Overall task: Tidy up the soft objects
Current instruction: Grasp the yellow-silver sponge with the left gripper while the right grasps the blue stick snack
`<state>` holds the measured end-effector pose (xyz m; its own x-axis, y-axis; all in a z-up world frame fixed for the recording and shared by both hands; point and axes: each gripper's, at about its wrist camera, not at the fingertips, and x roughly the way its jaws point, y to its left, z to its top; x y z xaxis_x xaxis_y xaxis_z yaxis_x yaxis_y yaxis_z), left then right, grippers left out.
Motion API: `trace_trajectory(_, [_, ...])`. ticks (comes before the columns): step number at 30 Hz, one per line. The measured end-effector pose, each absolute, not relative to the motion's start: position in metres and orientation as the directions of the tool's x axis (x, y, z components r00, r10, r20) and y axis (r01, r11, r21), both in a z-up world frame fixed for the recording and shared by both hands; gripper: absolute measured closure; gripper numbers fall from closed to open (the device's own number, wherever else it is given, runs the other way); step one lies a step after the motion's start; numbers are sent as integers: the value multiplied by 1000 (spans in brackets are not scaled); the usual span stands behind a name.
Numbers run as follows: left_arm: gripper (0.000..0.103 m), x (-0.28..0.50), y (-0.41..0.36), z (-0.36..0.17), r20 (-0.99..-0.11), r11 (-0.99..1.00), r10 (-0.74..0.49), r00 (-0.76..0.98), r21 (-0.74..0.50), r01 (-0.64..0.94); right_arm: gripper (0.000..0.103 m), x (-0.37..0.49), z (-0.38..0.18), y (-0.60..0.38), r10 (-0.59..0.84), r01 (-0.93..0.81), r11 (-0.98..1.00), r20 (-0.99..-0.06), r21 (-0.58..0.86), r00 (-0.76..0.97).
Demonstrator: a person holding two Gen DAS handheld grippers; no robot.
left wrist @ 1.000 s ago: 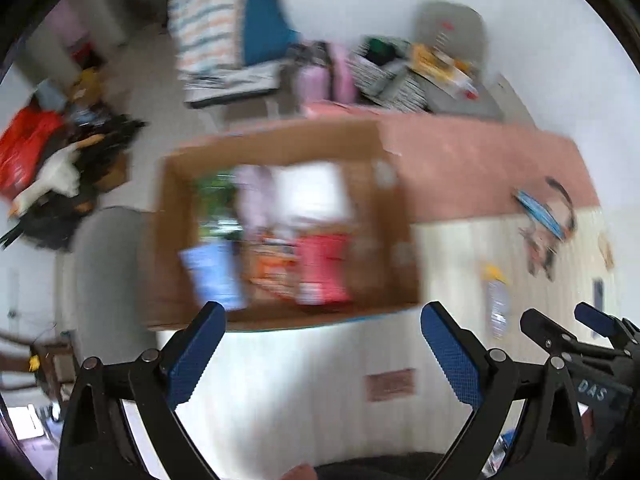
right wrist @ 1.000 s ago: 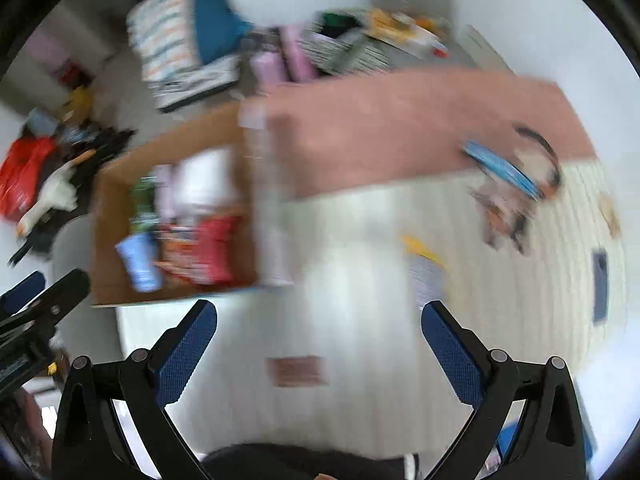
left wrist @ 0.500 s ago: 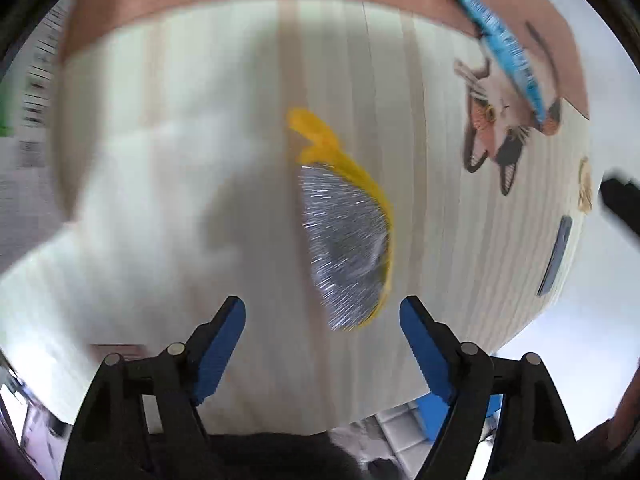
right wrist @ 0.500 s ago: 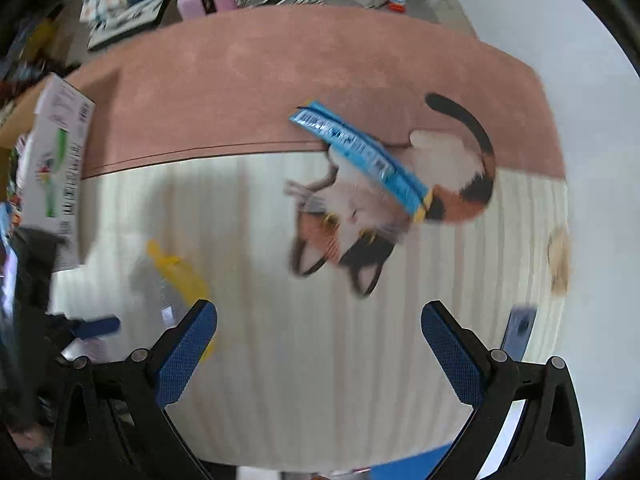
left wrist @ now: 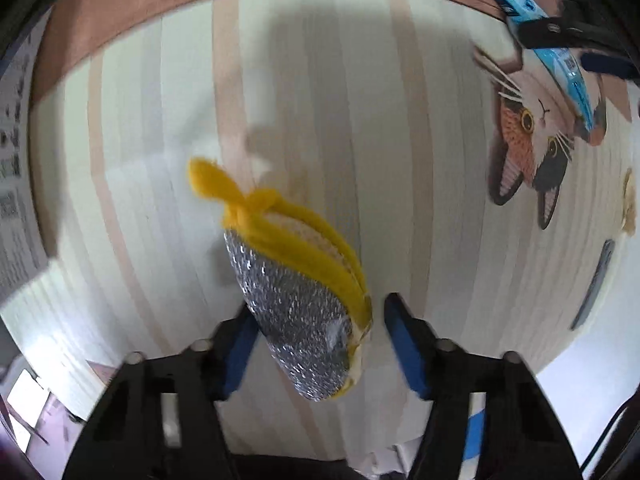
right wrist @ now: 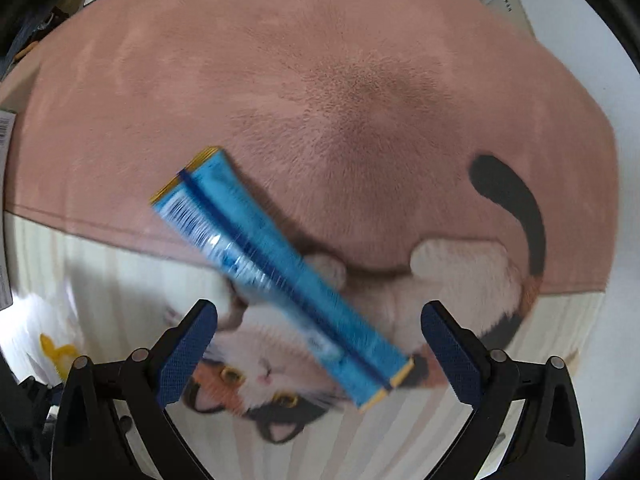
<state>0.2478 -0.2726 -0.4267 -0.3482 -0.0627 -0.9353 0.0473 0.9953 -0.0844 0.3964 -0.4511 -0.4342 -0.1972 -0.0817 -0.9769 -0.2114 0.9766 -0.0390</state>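
A large plush rug (right wrist: 340, 80), dusty pink at the far end and cream-striped at the near end with a printed calico cat (right wrist: 264, 364), fills both views.

On it, in the right wrist view, lies a long flat blue foil packet (right wrist: 280, 272) with yellow ends, set diagonally across the line where pink meets cream and over the cat's paws. The right gripper (right wrist: 318, 350) hovers above it with its 2 blue-padded fingers (right wrist: 186, 354) spread wide; the packet's lower end sits between them, and whether they touch it cannot be told.

In the left wrist view, a soft scrubbing pad (left wrist: 298, 300) of glittery silver mesh with a yellow edging and a yellow knotted loop lies on the cream stripes. The left gripper (left wrist: 318, 344) straddles its near end, partly closed: the left pad is at or against the mesh, while a slim gap shows on the right side.
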Motion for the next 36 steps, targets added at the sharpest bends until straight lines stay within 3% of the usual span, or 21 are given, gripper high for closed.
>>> trace_trajectory(1, [54, 249, -275, -426, -939, 995, -56, -339, -82, 62, 19, 397, -437, -452, -72, -199, 980, -975, -29, -208])
trace_trajectory(2, [55, 251, -277, -425, -943, 994, -45, -329, -75, 79, 21, 397, -436, -454, -48, -179, 984, -977, -10, -206])
trace_trajectory(5, [55, 257, -272, -420, -959, 995, -9, -284, -37, 93, 67, 387, -428, -456, -23, -132, 991, -977, 6, -214])
trace_trajectory(7, [55, 266, -261, -420, -962, 997, -11, -274, -32, 72, 76, 373, -428, -457, 10, -69, 997, -968, 28, -249])
trace_trajectory(13, [55, 273, -238, -415, -959, 997, -71, -273, -76, 5, 79, 310, -429, -453, 124, 123, 988, -938, 89, -322])
trace_trajectory(16, [53, 272, -232, -414, -948, 995, -99, -302, -102, -6, 79, 293, -425, -449, 105, 144, 987, -952, 65, -289])
trace_trajectory(23, [52, 274, -237, -411, -941, 993, -94, -324, -110, 33, 60, 287, -419, -449, 122, 224, 973, -956, 61, -267])
trace_trajectory(28, [44, 269, -232, -418, -907, 983, -176, -383, -184, -18, 56, 297, -413, -437, 113, 213, 976, -953, 53, -281])
trace_trajectory(32, [44, 264, -238, -416, -914, 984, -168, -370, -179, -5, 52, 299, -412, -428, 96, 205, 978, -955, 38, -281])
trace_trajectory(34, [46, 259, -243, -416, -922, 987, -144, -360, -161, 17, 52, 300, -419, -408, 59, 184, 983, -958, 7, -279])
trace_trajectory(36, [53, 254, -247, -415, -935, 992, -97, -341, -118, 43, 53, 299, -418, -398, 20, 161, 987, -963, -24, -269])
